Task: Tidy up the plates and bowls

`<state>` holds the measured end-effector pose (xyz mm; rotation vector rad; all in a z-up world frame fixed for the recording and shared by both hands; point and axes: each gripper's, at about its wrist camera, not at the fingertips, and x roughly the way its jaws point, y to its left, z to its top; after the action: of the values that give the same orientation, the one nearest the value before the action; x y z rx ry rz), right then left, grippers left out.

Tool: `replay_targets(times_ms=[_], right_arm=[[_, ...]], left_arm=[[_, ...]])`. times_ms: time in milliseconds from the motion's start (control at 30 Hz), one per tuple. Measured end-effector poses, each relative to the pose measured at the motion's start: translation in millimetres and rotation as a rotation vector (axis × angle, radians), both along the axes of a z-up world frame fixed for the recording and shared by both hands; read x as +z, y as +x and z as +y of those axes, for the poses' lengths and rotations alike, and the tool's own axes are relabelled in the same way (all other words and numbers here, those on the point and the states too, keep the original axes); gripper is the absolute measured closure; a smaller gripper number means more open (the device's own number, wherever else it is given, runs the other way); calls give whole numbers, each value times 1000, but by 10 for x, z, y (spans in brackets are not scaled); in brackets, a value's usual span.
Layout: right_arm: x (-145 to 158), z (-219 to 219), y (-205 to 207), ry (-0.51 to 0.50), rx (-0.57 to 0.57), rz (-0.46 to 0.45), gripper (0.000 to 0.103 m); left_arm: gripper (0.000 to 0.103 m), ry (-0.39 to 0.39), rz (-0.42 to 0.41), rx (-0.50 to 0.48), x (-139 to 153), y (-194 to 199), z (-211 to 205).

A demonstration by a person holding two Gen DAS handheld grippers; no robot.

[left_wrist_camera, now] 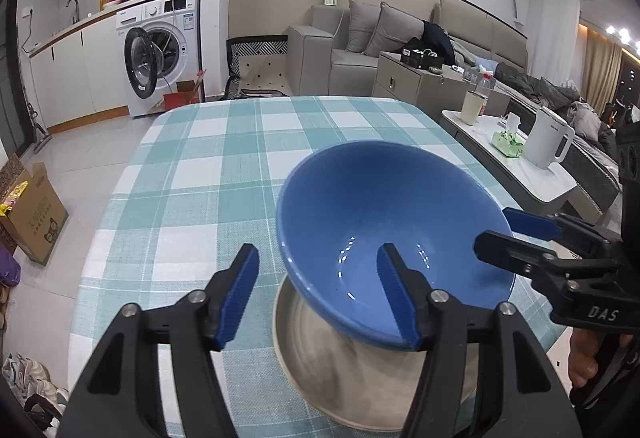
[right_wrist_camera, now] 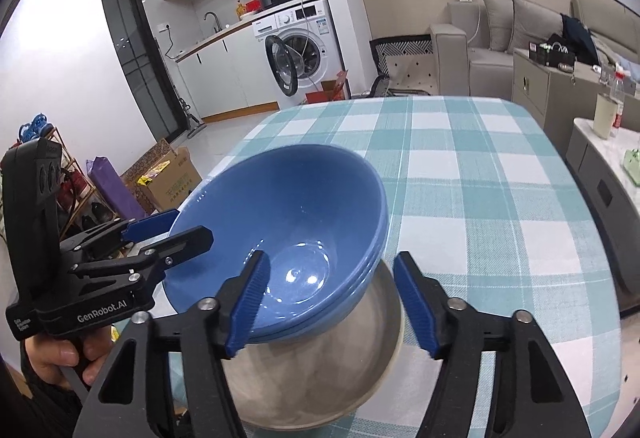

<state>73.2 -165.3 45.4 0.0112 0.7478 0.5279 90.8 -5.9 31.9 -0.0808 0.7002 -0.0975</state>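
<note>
Left view: left gripper [left_wrist_camera: 318, 292] open, one finger inside the blue bowl [left_wrist_camera: 384, 238], one outside, rim between, pads clear. Bowl sits tilted on the grey plate [left_wrist_camera: 332, 378] on the table [left_wrist_camera: 240, 158].
Right view: right gripper [right_wrist_camera: 330, 304] open astride the bowl [right_wrist_camera: 288, 238] rim.
Handling: glazed, rigid, slippery, chips easily; pinch the rim.

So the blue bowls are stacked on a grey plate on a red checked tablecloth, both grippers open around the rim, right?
Not quite: the tablecloth is teal and white check, as the right wrist view shows. The blue bowls do sit on the grey plate, both grippers open.
</note>
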Motion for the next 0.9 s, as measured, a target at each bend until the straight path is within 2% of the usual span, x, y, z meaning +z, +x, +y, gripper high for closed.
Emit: replay_targets(times_ms=[67, 233, 367, 500, 900], right_arm=[[39, -14, -33, -6, 6, -21, 18], [96, -22, -94, -51, 11, -78, 2], [148, -46, -163, -54, 26, -139, 1], [162, -95, -234, -37, 45, -180, 1], [36, -248, -398, 32, 88, -223, 1]], left_arm=[[16, -2, -25, 1, 33, -38, 21], [1, 14, -119, -16, 135, -170, 41], [0, 39, -167, -23, 156, -239, 39], [0, 63, -165, -9, 124, -268, 50], [0, 81, -240, 38, -77, -487, 75]])
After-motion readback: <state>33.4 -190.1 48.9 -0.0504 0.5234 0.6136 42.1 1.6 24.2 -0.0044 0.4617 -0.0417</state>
